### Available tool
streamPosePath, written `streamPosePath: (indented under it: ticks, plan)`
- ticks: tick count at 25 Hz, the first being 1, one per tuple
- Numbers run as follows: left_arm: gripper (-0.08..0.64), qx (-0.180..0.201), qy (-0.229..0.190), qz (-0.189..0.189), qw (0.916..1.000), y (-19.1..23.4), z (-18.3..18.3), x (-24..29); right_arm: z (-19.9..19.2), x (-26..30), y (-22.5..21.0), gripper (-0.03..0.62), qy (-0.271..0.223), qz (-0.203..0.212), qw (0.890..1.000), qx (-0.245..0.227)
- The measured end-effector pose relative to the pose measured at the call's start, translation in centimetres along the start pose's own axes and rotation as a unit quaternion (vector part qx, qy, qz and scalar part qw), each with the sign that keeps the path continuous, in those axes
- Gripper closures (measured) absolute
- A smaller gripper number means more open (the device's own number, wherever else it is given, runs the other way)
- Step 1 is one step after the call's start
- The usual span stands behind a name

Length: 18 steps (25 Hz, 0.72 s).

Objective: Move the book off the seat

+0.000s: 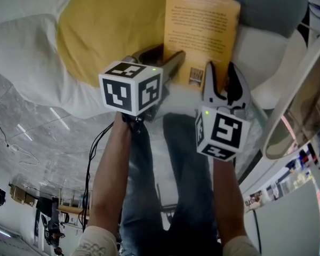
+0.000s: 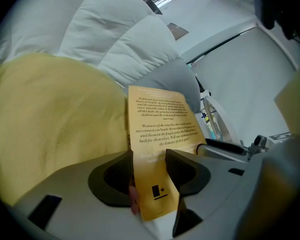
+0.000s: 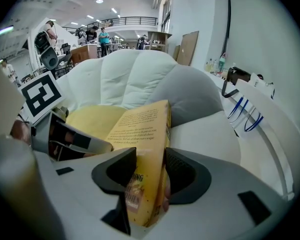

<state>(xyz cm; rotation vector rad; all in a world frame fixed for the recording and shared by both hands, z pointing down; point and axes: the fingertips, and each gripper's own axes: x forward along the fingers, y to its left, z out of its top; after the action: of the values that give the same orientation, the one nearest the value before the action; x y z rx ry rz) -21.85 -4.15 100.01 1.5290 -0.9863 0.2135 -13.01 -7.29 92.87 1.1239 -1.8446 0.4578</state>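
Note:
A thin orange-yellow book (image 1: pixel 202 31) is held over the white shell-shaped armchair (image 1: pixel 21 47), in front of its yellow cushion (image 1: pixel 106 25) and grey cushion (image 1: pixel 266 4). My left gripper (image 1: pixel 165 63) is shut on the book's lower left edge. In the left gripper view the back cover (image 2: pixel 160 129) runs up between the pads of that gripper (image 2: pixel 147 159). My right gripper (image 1: pixel 222 78) is shut on the book's lower right corner. In the right gripper view the book (image 3: pixel 145 134) stands tilted on edge between the two dark pads of the gripper (image 3: pixel 150 161).
A curved white table rim (image 1: pixel 293 100) stands close on the right. The person's jeans-clad legs (image 1: pixel 170 196) are below the grippers, with a black cable (image 1: pixel 93 143) beside them. People (image 3: pixel 102 34) stand far off behind the chair back (image 3: pixel 135 74).

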Motion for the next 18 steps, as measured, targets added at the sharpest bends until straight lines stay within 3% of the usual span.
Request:
streamPosePath:
  ticks: [9,18]
  plan:
    - [0.351,0.019,-0.013,0.037,0.999,-0.5,0.1,-1.6,0.1,-0.7,0.2,0.419,-0.001,-0.002,1.0,0.012]
    - [0.358,0.065,-0.034,0.063,0.9953,-3.7,1.2,-3.1,1.0,-3.2,-1.5,0.419,-0.025,-0.013,0.999,0.025]
